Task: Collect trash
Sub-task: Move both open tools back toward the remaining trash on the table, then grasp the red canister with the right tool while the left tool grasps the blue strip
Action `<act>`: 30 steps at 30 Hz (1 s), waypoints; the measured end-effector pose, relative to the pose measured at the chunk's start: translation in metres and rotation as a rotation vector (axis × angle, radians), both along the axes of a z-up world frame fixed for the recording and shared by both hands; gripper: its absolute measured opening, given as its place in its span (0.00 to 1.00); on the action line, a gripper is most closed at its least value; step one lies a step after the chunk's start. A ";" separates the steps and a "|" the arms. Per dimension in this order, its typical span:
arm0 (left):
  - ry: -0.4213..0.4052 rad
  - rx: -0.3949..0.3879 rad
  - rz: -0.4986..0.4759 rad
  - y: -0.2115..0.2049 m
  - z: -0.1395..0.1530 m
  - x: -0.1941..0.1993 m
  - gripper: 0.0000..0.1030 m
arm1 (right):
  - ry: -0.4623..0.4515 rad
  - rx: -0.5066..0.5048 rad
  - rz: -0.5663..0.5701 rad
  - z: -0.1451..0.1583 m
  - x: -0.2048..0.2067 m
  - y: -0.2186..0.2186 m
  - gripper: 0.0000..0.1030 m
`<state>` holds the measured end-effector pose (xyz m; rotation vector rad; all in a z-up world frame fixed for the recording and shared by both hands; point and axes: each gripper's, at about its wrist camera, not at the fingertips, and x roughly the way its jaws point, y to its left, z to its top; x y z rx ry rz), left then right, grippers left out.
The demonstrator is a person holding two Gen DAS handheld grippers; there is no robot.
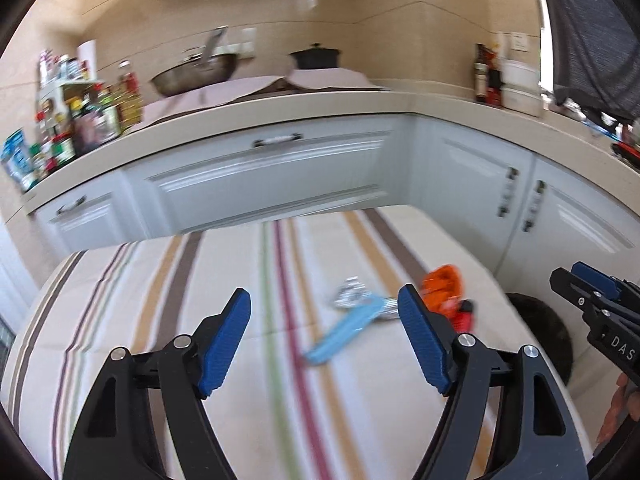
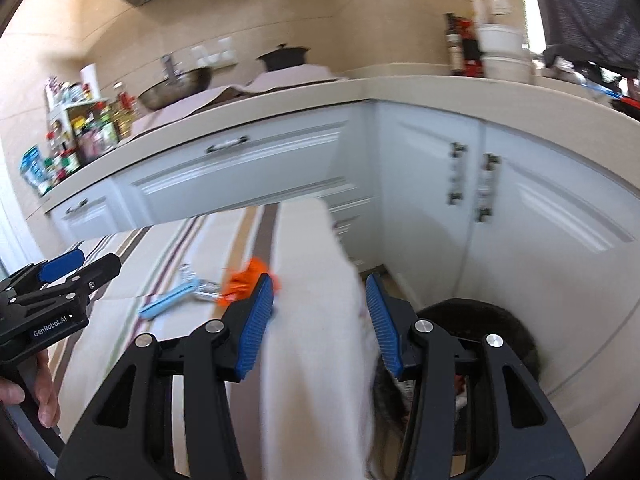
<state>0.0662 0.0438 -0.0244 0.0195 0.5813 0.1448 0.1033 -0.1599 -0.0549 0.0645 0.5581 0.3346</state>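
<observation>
Right wrist view, right tongs (image 2: 320, 304) clamping white cloth (image 2: 316, 300) beside dark bin (image 2: 500, 320), left tongs (image 1: 326, 336) spread, nothing gripped, over striped bench (image 1: 160, 300), blue strip (image 1: 344, 332), orange wrapper (image 1: 442, 288).

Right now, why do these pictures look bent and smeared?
Left wrist view: fisheye lens bows the counter edge; motion smears the blue strip and orange wrapper. Right wrist view: same bowing; the white sheet is blurred, and daylight glares at top right.

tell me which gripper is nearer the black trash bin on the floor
Right. The right gripper, holding a white box, hangs almost over the bin; the left gripper is over the striped table, farther away.
</observation>
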 end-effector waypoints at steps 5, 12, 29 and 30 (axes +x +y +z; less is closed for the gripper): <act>0.007 -0.018 0.071 0.036 -0.005 -0.010 0.72 | 0.031 -0.032 0.057 -0.003 0.001 0.036 0.46; 0.028 -0.034 0.117 0.067 -0.014 -0.015 0.72 | 0.128 -0.099 0.083 -0.021 0.009 0.071 0.46; 0.064 -0.106 0.072 0.082 -0.026 -0.013 0.72 | 0.248 -0.196 0.027 -0.050 0.023 0.080 0.46; 0.066 -0.110 0.069 0.082 -0.026 -0.012 0.72 | 0.245 -0.188 0.023 -0.050 0.023 0.076 0.46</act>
